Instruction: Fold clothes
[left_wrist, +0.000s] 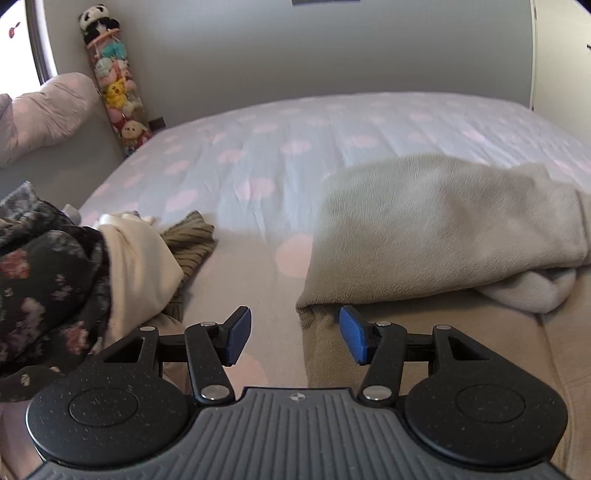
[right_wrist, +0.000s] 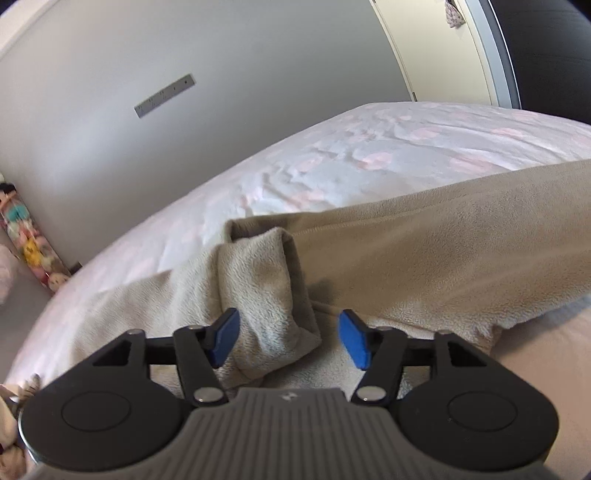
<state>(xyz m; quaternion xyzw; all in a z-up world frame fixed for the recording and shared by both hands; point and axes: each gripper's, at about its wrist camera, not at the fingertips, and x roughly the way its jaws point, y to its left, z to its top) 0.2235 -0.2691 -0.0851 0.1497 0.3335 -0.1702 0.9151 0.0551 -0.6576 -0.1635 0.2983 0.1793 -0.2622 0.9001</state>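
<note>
Soft beige fleece garment (left_wrist: 443, 221) on the bed (left_wrist: 258, 155), both tools empty.
It looks plush, limp and light, so it should drape and sag; I'd pinch the folded cuff (right_wrist: 266, 295) or a hem. It lies at 2 o'clock from the left hand-held gripper (left_wrist: 295, 336), whose jaws are apart. The right hand-held gripper (right_wrist: 288, 338) straddles the cuff, pads not touching.

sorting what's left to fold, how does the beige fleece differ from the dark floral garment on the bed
The beige fleece is plain and plush; the dark floral garment is black with pink flowers. The fleece lies spread and partly folded over itself, by the right edge of the left wrist view; the floral one is bunched in a pile at the left. Both rest on the bed, ungripped.
</note>
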